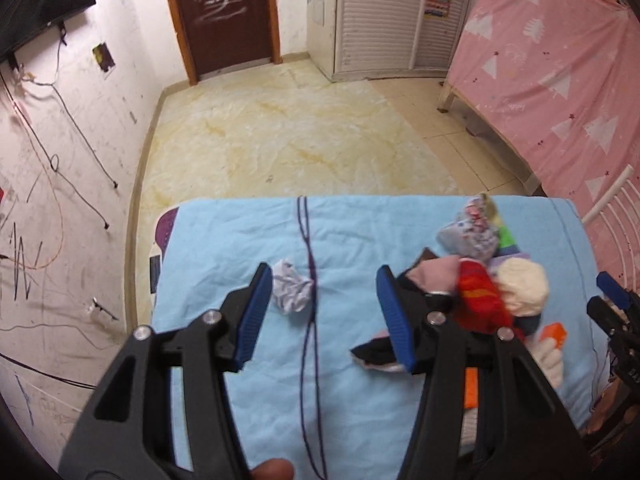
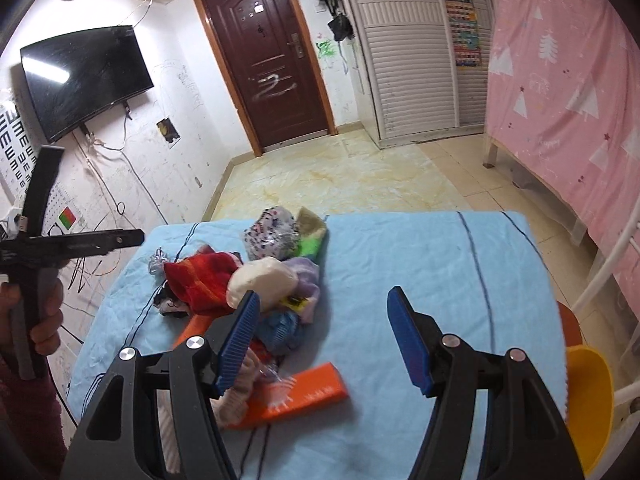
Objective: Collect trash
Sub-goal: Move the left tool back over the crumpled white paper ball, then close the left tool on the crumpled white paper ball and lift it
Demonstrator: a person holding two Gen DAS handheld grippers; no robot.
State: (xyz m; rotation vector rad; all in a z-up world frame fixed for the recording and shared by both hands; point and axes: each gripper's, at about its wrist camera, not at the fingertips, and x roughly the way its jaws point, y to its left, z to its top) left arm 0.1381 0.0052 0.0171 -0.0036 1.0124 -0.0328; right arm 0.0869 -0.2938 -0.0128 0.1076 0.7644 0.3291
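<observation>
A crumpled white paper ball (image 1: 292,291) lies on the light blue cloth (image 1: 224,248) that covers the table, just beyond my left gripper's left finger. My left gripper (image 1: 326,312) is open and empty above the cloth. A pile of socks and cloth bits (image 1: 480,280) lies to its right; the pile also shows in the right wrist view (image 2: 248,280). An orange box (image 2: 298,394) lies near my right gripper (image 2: 326,336), which is open and empty. The paper ball shows small at the pile's far left (image 2: 157,261).
A yellow bin (image 2: 588,404) and an orange stool (image 2: 566,328) stand off the table's right edge. A pink-covered bed (image 2: 568,112) stands at right. A door (image 2: 264,60), a wall TV (image 2: 80,76) and bare tiled floor (image 1: 280,136) lie beyond the table.
</observation>
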